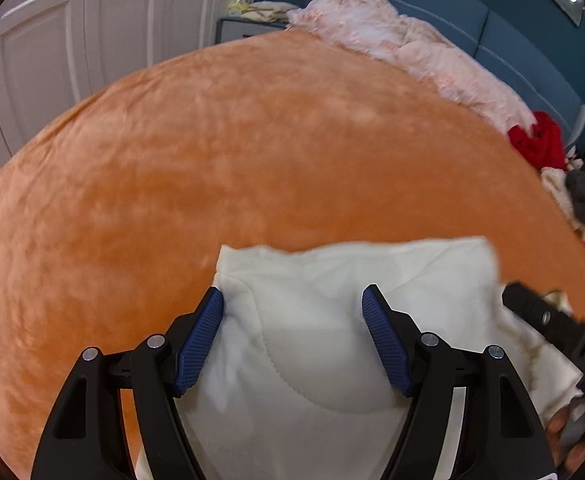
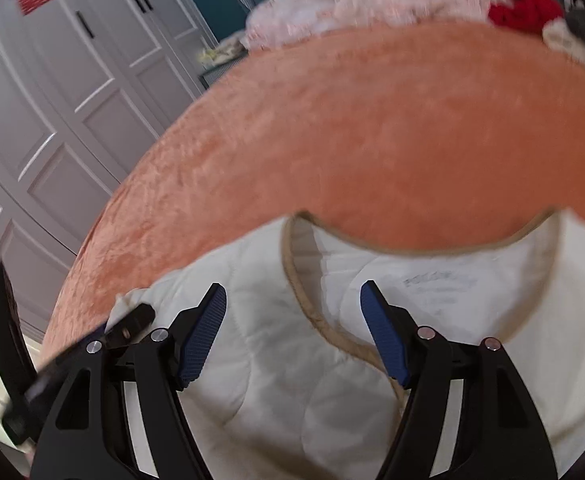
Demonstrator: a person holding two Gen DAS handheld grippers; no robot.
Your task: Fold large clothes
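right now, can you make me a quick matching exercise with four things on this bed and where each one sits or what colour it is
Things:
1. white garment
2. blanket
3. red cloth
4. left gripper

Descriptions:
a. orange, covering the bed
b. open, fingers either side of pale fabric
c. far right edge, beside the pink fluffy throw
d. cream, tan-trimmed neckline, lying nearest

Pairs: 1-d, 2-a, 3-c, 4-b
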